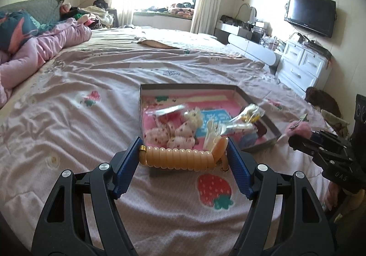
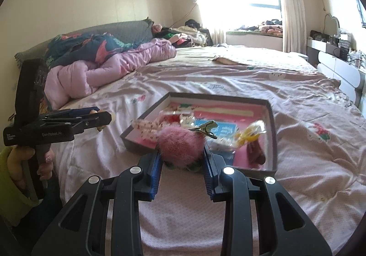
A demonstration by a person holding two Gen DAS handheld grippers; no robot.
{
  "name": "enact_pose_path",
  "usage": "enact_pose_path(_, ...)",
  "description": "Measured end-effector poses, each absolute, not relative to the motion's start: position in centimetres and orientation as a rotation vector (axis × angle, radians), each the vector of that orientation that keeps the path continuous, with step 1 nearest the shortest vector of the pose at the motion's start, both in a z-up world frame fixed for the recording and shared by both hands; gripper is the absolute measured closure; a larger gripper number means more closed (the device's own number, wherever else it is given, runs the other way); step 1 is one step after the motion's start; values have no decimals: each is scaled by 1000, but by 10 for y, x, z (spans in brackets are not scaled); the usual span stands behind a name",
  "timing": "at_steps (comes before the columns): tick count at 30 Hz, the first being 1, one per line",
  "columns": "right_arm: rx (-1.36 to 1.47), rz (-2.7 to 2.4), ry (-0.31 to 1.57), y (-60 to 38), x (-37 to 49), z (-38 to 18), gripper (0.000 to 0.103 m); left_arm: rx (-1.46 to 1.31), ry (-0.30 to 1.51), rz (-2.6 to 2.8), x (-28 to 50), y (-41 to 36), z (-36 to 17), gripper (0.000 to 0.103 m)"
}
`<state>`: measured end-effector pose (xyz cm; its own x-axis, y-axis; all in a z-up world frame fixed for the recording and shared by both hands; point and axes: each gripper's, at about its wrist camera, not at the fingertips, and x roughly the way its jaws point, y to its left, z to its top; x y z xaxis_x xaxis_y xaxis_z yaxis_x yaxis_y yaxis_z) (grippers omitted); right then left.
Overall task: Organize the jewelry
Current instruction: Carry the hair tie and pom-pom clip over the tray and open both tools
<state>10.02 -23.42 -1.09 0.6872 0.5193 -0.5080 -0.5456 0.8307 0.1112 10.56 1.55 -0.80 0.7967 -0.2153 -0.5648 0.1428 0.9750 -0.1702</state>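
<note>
A shallow grey box (image 1: 263,101) with a pink lining lies on the bed and holds hair clips, bows and small packets; it also shows in the right wrist view (image 2: 271,123). My left gripper (image 1: 184,155) is shut on an amber spiral hair tie (image 1: 180,157), held just in front of the box's near edge. My right gripper (image 2: 181,161) is shut on a pink fluffy pom-pom hair clip (image 2: 180,144) with a metal clip end, held at the box's near rim. In the left wrist view the right gripper (image 1: 295,132) appears at the right with the pom-pom (image 1: 297,129).
The bed (image 1: 91,118) is covered by a pale pink strawberry-print sheet. A pink quilt (image 2: 103,68) and pillows lie at the head. A white dresser (image 1: 304,64) and a wall TV (image 1: 310,14) stand to the right. The left gripper body (image 2: 57,128) shows at the left.
</note>
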Motion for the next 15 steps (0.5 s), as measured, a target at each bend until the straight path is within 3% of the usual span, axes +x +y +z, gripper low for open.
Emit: enact_pose_path(15, -30, 477, 429, -267, 126, 39, 73, -97, 562, -246, 142, -12, 23, 39)
